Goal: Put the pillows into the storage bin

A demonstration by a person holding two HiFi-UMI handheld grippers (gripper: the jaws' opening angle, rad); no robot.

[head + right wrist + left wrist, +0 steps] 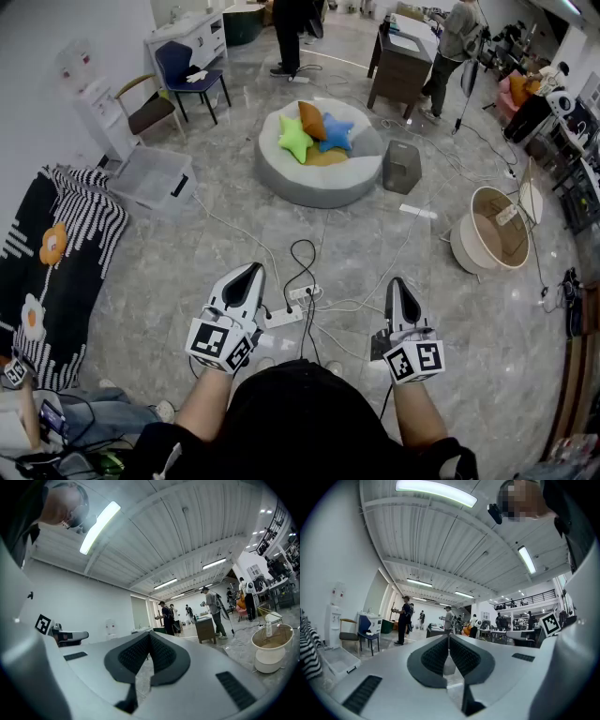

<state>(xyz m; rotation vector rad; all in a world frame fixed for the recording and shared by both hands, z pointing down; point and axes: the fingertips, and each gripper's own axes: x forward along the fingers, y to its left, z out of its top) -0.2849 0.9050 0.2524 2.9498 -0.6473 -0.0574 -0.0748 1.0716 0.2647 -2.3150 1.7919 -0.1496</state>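
In the head view, my left claw [251, 272] and right claw [400, 283] sit side by side at the bottom centre of the frame, both pointing up the picture over the grey stone floor [187, 272]. A white power strip [292, 310] and loose cables lie between them. The pillows are well away from both claws, in the upper middle. A green star pillow [294, 138], an orange pillow [312, 119], a blue star pillow [336, 133] and a yellow pillow [325, 157] are piled together on a round grey beanbag [319, 183]. The clear storage bin [150, 178] stands on the floor to the left of the beanbag, apart from it, near a blue chair [192, 70]. A small grey bin [401, 166] sits just right of the beanbag, and a round pale basket [487, 230] lies tipped on its side at mid right. A black rug with flower prints [56, 272] runs down the left edge. In the left gripper view, that claw's jaws are pressed together with nothing between them. The clear storage bin shows at the lower left and people stand far off at centre. In the right gripper view, the jaws are likewise pressed together and empty, and the pale basket sits at the right edge.
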